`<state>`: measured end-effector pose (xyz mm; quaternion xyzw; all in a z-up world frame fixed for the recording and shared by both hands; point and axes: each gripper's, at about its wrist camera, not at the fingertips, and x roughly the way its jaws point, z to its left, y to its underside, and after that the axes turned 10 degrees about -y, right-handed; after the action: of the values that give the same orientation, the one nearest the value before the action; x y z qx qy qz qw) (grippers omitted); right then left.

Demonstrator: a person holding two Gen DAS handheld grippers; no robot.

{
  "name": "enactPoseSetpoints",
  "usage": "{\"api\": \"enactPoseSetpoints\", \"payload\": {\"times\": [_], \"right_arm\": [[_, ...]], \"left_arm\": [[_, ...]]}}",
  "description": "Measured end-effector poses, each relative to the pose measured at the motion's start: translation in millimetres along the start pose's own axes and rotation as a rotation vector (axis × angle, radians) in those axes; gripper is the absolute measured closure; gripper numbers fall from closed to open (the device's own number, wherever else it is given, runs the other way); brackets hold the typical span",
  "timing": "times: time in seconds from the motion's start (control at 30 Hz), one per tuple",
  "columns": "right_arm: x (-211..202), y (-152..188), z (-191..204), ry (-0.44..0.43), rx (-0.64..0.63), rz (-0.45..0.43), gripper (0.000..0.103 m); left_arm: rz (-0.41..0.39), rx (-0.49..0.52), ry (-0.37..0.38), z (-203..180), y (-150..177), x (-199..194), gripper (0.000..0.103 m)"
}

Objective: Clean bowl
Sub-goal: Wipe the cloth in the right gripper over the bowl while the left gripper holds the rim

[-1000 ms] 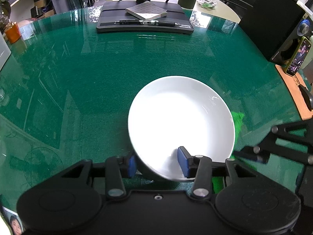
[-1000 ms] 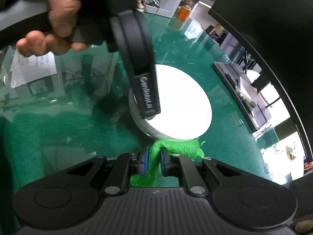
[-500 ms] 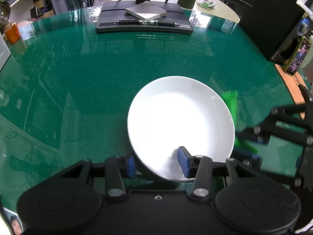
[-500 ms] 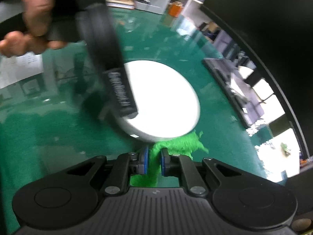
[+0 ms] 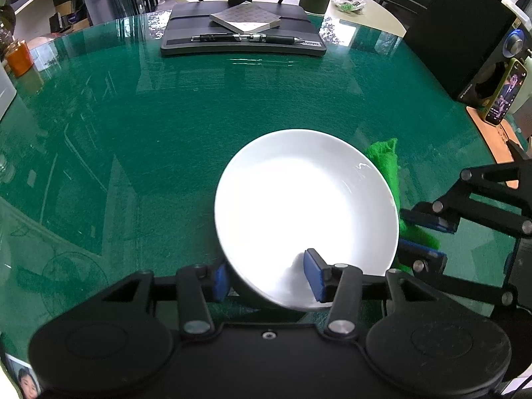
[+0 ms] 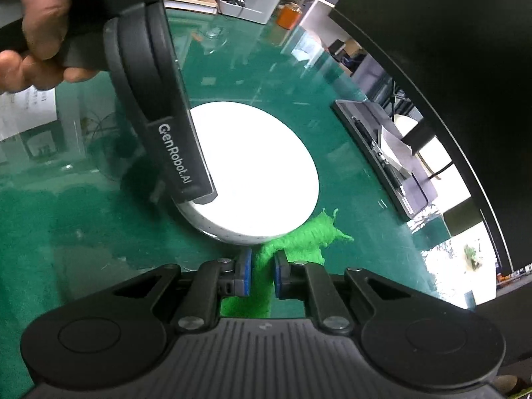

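A white bowl [image 5: 306,212] rests on the green glass table; it also shows in the right wrist view [image 6: 262,169]. My left gripper [image 5: 267,281] is shut on the bowl's near rim, one pad inside and one outside. My right gripper [image 6: 262,274] is shut on a bright green cloth [image 6: 299,242], whose free end hangs just beside the bowl's rim. In the left wrist view the cloth [image 5: 385,163] lies along the bowl's right edge, with the right gripper [image 5: 422,236] next to it.
A dark monitor stand [image 5: 242,33] with a notebook and pens sits at the table's far side. A black speaker [image 5: 465,43] and a phone [image 5: 507,93] stand at the right. An orange jar [image 5: 20,60] is at the far left.
The right gripper with the green cloth has lifted and swung from the bowl's near right side up along its right rim. The left gripper and bowl have stayed still.
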<state>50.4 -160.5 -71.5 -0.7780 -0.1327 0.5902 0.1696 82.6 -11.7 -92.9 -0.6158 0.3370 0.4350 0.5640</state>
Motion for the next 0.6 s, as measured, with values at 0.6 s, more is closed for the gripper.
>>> {"api": "enactPoseSetpoints", "payload": {"times": [0.6], "right_arm": [[-6, 4, 21, -0.045, -0.074, -0.020, 0.088]], "left_arm": [[0.038, 0.083, 0.022, 7, -3, 1, 0.053]]}}
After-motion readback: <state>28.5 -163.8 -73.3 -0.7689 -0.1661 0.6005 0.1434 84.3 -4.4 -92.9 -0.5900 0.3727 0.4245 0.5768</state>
